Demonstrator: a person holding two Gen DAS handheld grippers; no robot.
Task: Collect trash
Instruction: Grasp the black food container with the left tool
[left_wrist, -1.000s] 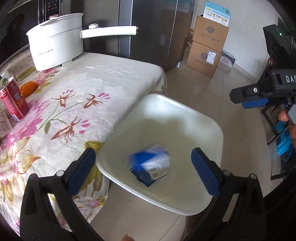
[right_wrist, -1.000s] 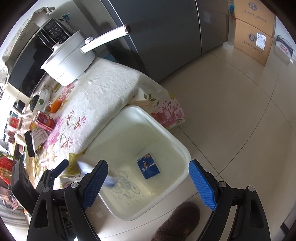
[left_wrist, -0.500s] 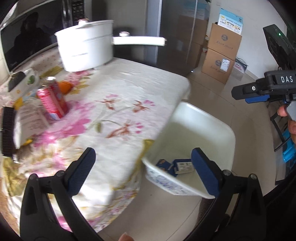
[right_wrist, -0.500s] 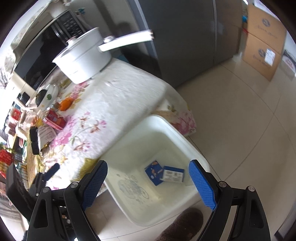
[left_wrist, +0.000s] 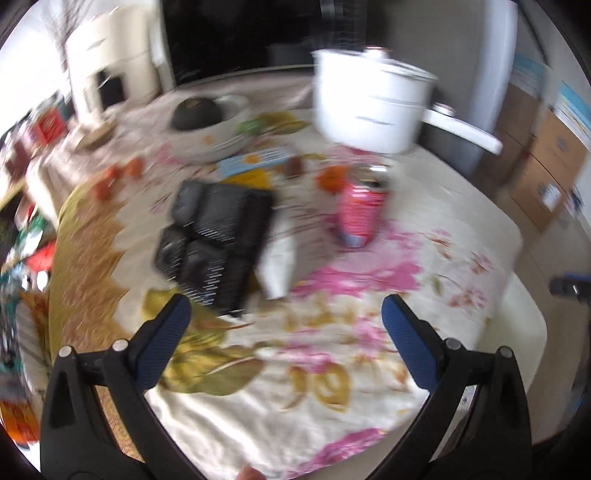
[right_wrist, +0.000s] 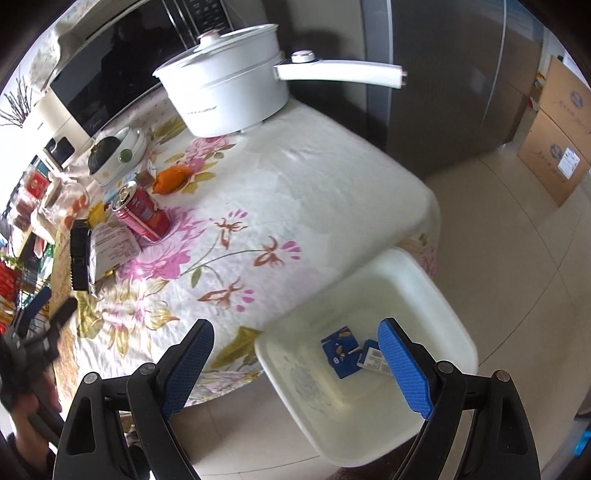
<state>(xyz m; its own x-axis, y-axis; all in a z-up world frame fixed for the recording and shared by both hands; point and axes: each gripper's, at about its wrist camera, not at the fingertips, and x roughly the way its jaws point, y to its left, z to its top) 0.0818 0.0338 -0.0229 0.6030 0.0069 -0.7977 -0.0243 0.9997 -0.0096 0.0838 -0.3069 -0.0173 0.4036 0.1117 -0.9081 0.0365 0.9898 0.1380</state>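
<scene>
Desk (right_wrist: 332, 177) with floral cloth, white bin (right_wrist: 436, 295) beside it holding two cartons (right_wrist: 340, 350); red can (left_wrist: 360, 214) and black tray (left_wrist: 218, 236) ahead of left tool (left_wrist: 282, 317), spread wide, empty; right tool (right_wrist: 295, 349) wide apart, empty, over bin

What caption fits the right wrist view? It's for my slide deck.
Open right gripper above a white bin holding two small cartons, beside a floral-clothed table with a red can.
</scene>
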